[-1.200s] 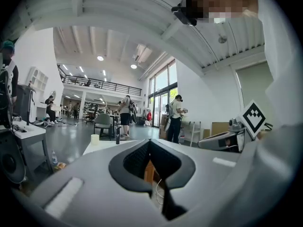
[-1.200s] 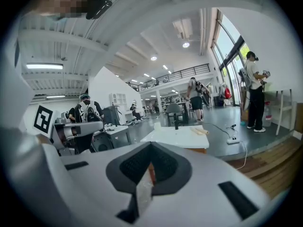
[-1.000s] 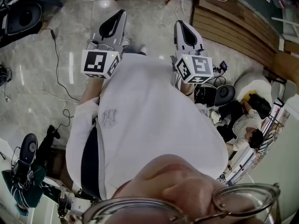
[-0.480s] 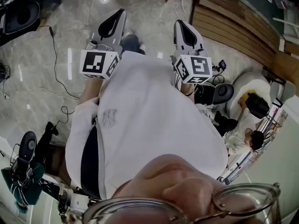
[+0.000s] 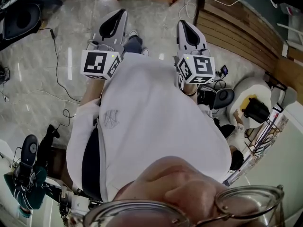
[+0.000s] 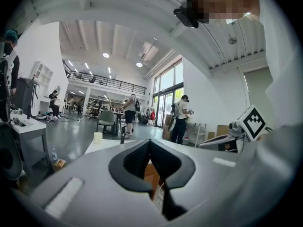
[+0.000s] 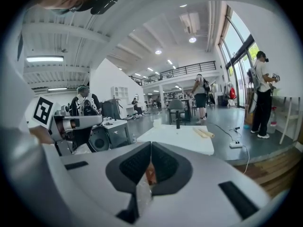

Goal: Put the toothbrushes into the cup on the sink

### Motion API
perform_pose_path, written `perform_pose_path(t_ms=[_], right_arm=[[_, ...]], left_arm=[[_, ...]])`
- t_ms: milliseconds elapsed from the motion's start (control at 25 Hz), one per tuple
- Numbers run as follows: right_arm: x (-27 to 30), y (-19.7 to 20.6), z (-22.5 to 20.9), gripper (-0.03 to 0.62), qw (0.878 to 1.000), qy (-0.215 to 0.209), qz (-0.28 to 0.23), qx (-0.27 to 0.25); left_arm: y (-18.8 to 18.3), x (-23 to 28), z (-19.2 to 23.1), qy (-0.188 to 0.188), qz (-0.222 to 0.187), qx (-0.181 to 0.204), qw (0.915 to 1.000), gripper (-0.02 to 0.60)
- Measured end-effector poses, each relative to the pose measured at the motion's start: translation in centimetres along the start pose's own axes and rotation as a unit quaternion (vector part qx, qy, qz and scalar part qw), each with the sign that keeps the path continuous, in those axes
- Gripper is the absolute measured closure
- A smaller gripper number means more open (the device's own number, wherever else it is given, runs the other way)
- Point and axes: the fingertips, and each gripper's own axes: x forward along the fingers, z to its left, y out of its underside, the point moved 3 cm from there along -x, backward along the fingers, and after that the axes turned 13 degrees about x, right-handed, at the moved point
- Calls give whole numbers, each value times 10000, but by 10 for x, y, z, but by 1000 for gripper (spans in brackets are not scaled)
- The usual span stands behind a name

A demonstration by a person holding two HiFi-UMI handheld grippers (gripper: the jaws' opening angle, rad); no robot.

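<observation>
Person's got both grippers held out in front of the chest, side by side and well apart, pointing ahead and tipped a bit downward. Left gripper (image 5: 123, 14) (image 6: 148, 144) has its jaws pressed together at the tips. Same deal with the right gripper (image 5: 182, 23) (image 7: 150, 145). The arms are mostly hidden under the shirt.

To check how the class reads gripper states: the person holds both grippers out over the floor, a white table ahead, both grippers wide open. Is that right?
Not quite. The left gripper and right gripper are shut and empty, not wide open, as each gripper's own view shows. The rest stands: floor below, white table ahead.
</observation>
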Motion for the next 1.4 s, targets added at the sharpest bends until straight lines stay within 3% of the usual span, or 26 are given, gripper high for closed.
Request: perform_pose_path(t_ms=[400,1000,1400], right_arm=[[71,-47,-1,585,9998,58,-157,-85],[128,-54,6,585,9998,-132,-12,151],[176,-69,-22,585,9994,-283,133,161]], left_arm=[[-12,51,76,-69,-131,63,9999,572],[9,67,117,-182,99,-160,9997,572],[17,106,142,-433,253,-241,9985,572]])
